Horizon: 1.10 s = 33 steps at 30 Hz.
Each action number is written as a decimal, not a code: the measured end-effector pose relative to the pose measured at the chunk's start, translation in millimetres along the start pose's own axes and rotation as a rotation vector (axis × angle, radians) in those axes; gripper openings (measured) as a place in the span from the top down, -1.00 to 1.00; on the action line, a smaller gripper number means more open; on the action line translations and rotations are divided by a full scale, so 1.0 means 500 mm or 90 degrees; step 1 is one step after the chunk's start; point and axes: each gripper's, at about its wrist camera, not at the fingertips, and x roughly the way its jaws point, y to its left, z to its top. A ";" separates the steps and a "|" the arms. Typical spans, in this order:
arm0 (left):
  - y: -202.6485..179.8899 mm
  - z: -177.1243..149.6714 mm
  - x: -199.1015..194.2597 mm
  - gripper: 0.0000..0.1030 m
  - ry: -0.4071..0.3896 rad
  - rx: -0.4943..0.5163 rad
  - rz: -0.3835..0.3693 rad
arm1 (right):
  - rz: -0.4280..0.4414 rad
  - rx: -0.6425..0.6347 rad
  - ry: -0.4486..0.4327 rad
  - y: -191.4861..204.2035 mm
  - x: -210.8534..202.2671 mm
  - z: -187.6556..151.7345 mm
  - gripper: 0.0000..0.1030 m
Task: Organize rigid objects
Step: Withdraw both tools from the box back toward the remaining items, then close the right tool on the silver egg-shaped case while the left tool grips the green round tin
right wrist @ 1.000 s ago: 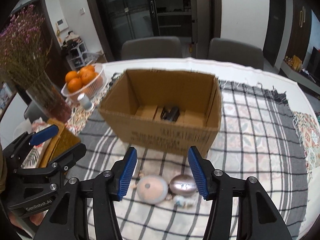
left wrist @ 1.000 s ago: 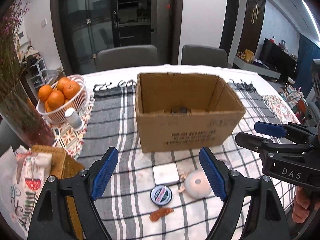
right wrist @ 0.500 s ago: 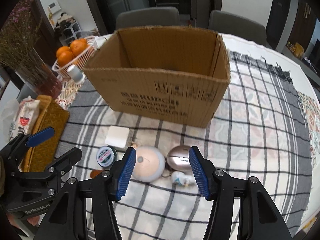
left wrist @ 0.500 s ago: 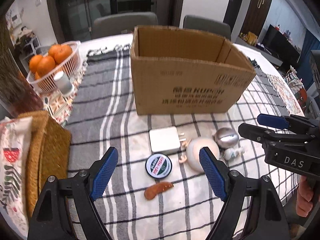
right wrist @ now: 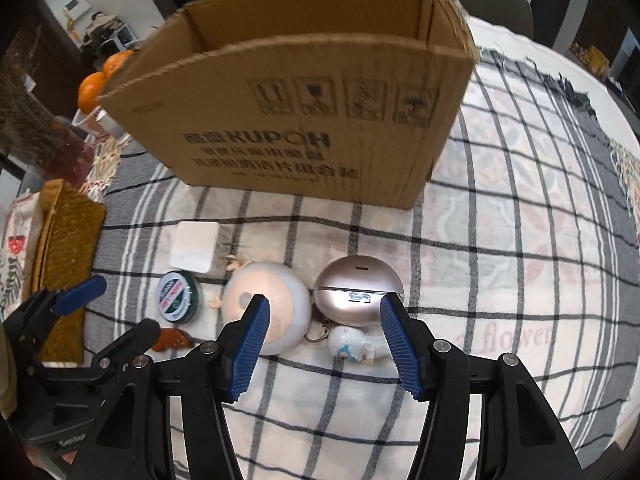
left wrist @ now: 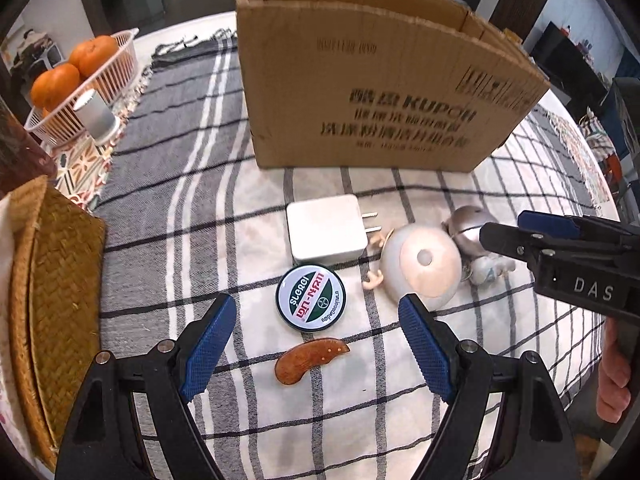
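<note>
1. We see a brown cardboard box (left wrist: 360, 92) with dark print.
2. We see a white-and-grey plaid cloth (left wrist: 224, 216).
3. We see a white charger (left wrist: 326, 229), a green, white and red tin (left wrist: 311, 298), and a metallic champagne case (right wrist: 358, 290).
4. We see oranges (left wrist: 76, 68) in a white basket (left wrist: 116, 76).

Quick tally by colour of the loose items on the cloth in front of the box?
White: 3 - charger, round doll head, small keychain figure
Green/white: 1 - round tin
Brown: 1 - wooden piece
Metallic rose: 1 - egg-shaped case
Total: 6
</note>
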 end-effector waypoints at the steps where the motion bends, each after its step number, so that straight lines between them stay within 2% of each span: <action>1: 0.000 0.001 0.005 -0.62 0.005 0.001 0.000 | 0.001 0.006 0.005 -0.005 0.005 0.000 -0.14; 16: 0.005 0.015 0.074 -0.62 0.067 -0.003 0.001 | -0.017 0.036 0.026 -0.037 0.066 0.015 -0.14; 20: 0.006 0.018 0.092 -0.62 0.076 -0.008 0.004 | -0.026 0.032 0.030 -0.041 0.076 0.019 -0.26; 31: 0.014 0.041 0.141 -0.59 0.093 -0.020 -0.003 | -0.028 0.052 0.041 -0.051 0.109 0.037 -0.27; 33: 0.016 0.044 0.144 -0.53 0.092 -0.020 -0.006 | -0.029 0.052 0.041 -0.059 0.109 0.035 -0.27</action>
